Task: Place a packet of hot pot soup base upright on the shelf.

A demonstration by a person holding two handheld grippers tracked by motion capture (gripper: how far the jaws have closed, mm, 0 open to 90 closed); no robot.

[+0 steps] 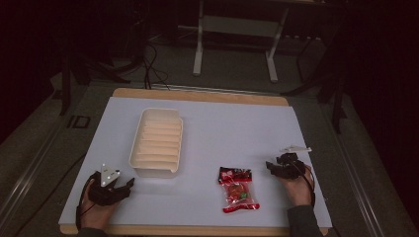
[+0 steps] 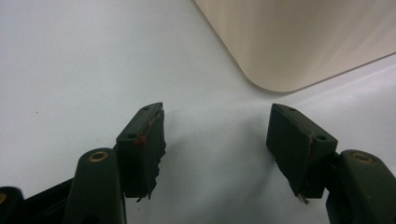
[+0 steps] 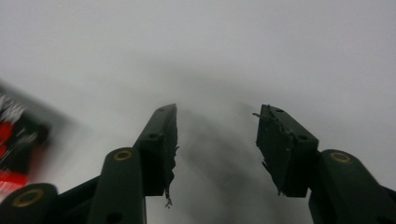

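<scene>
High view: a worktop [image 1: 207,123] covered by a pale sheet, with a wooden edge exposed at the far and near sides, stood in a dim room. A cream ribbed tray [image 1: 156,142] lay left of centre, its long side running away from the person. A red-and-black snack packet [image 1: 237,189] lay flat near the front edge, right of centre, well apart from the tray.

The left gripper [image 1: 127,185], held in a hand at the front left corner, rested low over the sheet just beside the tray's near corner, without touching it. Its jaws were spread and empty. In the left gripper view, the left gripper [image 2: 217,140] showed bare sheet between its jaws, and the tray's rounded corner [image 2: 299,42] stood ahead and to the right.

The right gripper [image 1: 271,167], held in a hand at the front right, lay near the packet's right side but apart from it. Its jaws were likewise parted, grasping nothing. In the right gripper view, the right gripper [image 3: 216,140] faced bare sheet, and the packet [image 3: 16,140] appeared blurred at the left edge.

Beyond the worktop, a pale metal table frame [image 1: 234,29] and dark cables [image 1: 150,64] occupied the floor. Nothing lay between either gripper and its nearest object.
</scene>
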